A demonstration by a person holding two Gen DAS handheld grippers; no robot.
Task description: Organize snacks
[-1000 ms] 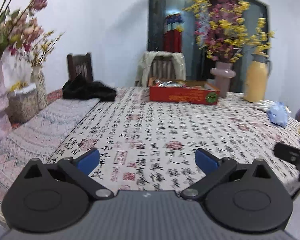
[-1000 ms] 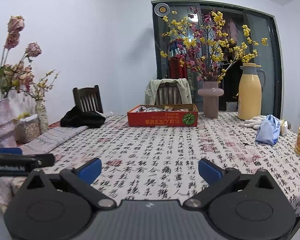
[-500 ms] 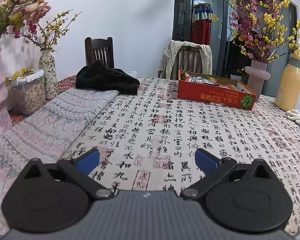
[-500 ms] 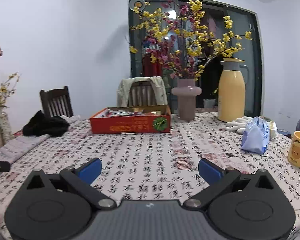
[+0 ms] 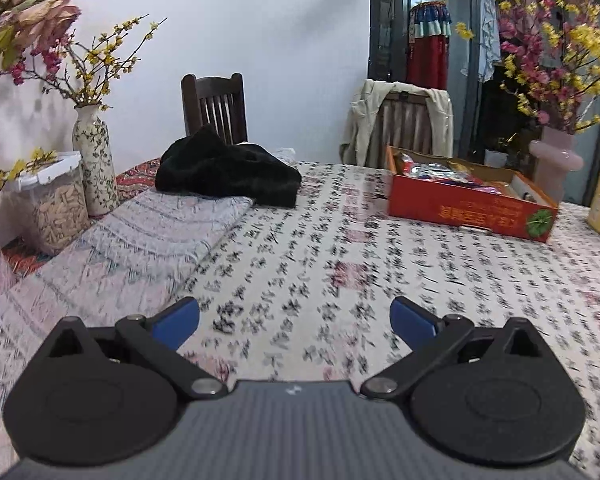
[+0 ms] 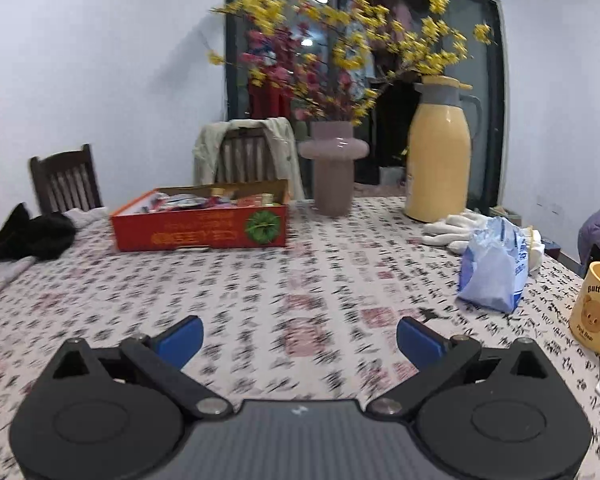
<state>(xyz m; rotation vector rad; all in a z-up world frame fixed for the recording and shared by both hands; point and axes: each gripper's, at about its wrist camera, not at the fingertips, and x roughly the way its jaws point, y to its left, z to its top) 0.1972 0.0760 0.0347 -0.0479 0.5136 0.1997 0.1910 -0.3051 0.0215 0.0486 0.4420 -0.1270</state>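
My left tool (image 5: 294,322) hangs over the surface (image 5: 340,248) with its blue fingers (image 5: 178,320) spread wide and nothing between them. Far to its left stand a clear jar of seeds (image 5: 58,204) and a slim patterned vase (image 5: 94,168), with a folded grey cloth (image 5: 160,232) lying beside them. A black garment (image 5: 228,172) is heaped at the far end of that cloth, in front of a dark wooden chair (image 5: 214,106). To the right of it, well ahead of the tool, sits the red box (image 5: 468,204) with the snacks (image 5: 440,170) in wrappers inside.

My right tool (image 6: 300,340) is likewise spread apart and empty above the patterned cloth. In its view the red box (image 6: 200,230) lies ahead to the left, the wrapped snacks (image 6: 204,200) showing over its rim. Right of the box stand a pink vase (image 6: 334,172) of yellow and red blossoms and a yellow flask (image 6: 438,152). Further right lie white gloves (image 6: 448,230), a blue plastic bag (image 6: 494,268) and, at the edge, a yellow bear mug (image 6: 598,308).
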